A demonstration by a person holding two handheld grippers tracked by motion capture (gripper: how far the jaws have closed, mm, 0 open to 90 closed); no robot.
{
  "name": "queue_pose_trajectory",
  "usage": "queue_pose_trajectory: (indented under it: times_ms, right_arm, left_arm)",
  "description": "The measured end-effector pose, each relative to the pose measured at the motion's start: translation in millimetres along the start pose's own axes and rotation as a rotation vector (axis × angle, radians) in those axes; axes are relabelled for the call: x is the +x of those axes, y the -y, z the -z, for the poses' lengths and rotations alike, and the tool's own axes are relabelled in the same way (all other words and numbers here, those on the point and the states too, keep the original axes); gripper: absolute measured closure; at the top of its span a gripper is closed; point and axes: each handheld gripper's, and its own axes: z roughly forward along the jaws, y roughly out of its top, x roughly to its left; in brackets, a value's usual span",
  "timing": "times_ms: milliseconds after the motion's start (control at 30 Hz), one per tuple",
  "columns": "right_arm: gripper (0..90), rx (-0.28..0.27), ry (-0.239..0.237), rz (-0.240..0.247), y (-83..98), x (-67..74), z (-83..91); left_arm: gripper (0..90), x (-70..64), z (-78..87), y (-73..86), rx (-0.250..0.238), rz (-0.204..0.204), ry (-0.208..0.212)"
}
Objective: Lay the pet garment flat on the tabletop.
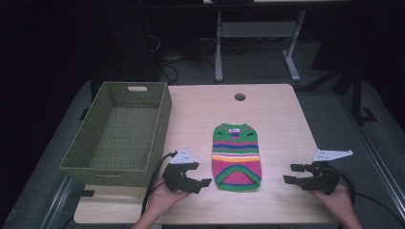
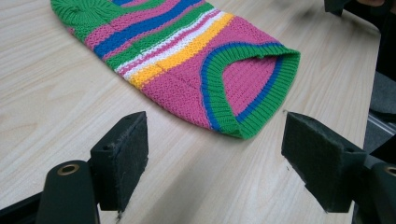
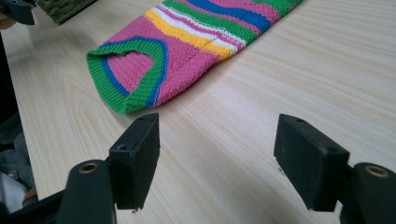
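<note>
I'm holding both grippers low at the near edge of the table (image 1: 286, 105), with the striped sweater (image 1: 237, 156) lying flat between them. Its long axis is running away from me, green hem toward me, collar at the far end. My left gripper (image 1: 203, 183) is sitting just beside the hem's left corner, jaws wide and empty. My right gripper (image 1: 291, 173) is also gaping wide but standing farther off. I'm judging the left the nearer hand. The wicker basket (image 1: 119, 164) is waiting at left.

no readable text anywhere, small white label (image 1: 235, 130) at the neck of the striped knit sweater (image 1: 237, 157), its print too small and blurred to make out
</note>
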Motion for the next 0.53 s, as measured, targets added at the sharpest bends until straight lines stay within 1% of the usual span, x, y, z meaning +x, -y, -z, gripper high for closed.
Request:
queue_pose_trajectory:
  times_ms: [33, 100, 133, 267, 300, 367, 433, 467, 500, 533]
  right_arm:
    - [30.6, 0.001, 0.003, 0.0, 1.6, 0.6, 1.4]
    - [30.6, 0.0, 0.011, 0.002, 4.6, 2.6, 4.1]
    - [30.3, -0.002, 0.011, 0.004, 7.8, 3.8, 6.4]
    - [29.9, 0.0, 0.017, 0.005, 13.0, 6.5, 8.8]
    - [29.8, -0.011, 0.027, 0.015, 16.0, 9.2, 9.9]
    - [29.5, -0.008, 0.031, 0.014, 17.0, 10.9, 10.9]
    - [28.6, -0.031, 0.02, -0.001, 20.3, 14.7, 13.6]
    - [28.6, -0.031, 0.02, -0.001, 20.3, 14.7, 13.6]
    - [28.0, -0.034, 0.034, 0.008, 23.4, 17.2, 14.8]
    - [28.0, -0.034, 0.034, 0.008, 23.4, 17.2, 14.8]
  left_arm:
    - [22.5, -0.6, 0.4, 0.6, 0.002, -0.012, -0.003]
    - [22.5, -2.5, 1.7, 2.4, 0.001, -0.013, -0.005]
    - [22.8, -4.4, 4.4, 4.9, -0.013, -0.012, -0.003]
    - [22.7, -7.0, 8.8, 8.0, -0.027, -0.006, 0.005]
    - [22.7, -8.1, 10.4, 9.1, -0.034, 0.0, 0.006]
    - [22.7, -9.7, 12.3, 11.9, -0.037, -0.001, 0.005]
    - [22.7, -12.3, 14.1, 16.4, -0.045, -0.003, 0.001]
    - [22.7, -12.3, 14.1, 16.4, -0.045, -0.003, 0.001]
    - [22.7, -12.8, 14.5, 18.4, -0.049, -0.006, -0.003]
    - [22.7, -13.4, 14.7, 20.8, -0.057, -0.001, -0.005]
